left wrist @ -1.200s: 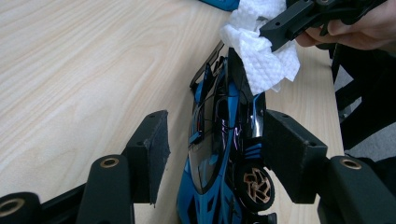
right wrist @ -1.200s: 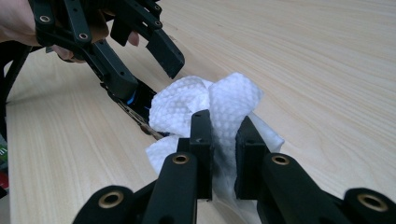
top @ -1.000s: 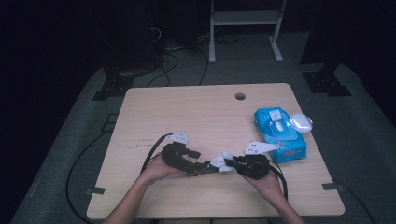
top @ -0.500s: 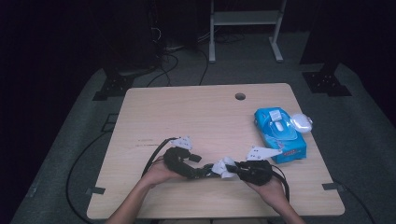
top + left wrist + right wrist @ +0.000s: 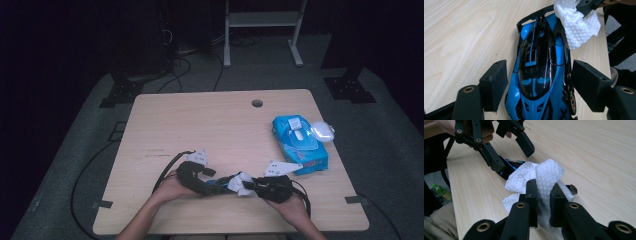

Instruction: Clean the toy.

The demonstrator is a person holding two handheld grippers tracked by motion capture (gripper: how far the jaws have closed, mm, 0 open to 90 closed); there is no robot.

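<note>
Near the tabletop's front edge, the left gripper (image 5: 537,82) has just been spreading its fingers, the blue toy car (image 5: 541,72) loose between them. The right gripper (image 5: 543,195) pinches a white wipe (image 5: 536,176) against the car's tail. Unclamped, the car could skid away under the rubbing.

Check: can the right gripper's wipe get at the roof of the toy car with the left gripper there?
Probably yes. The left gripper has just been opening; its jaws stand off both sides of the toy car, leaving the roof bare. The wipe, pinched in the right gripper, already touches the car's far end.
</note>
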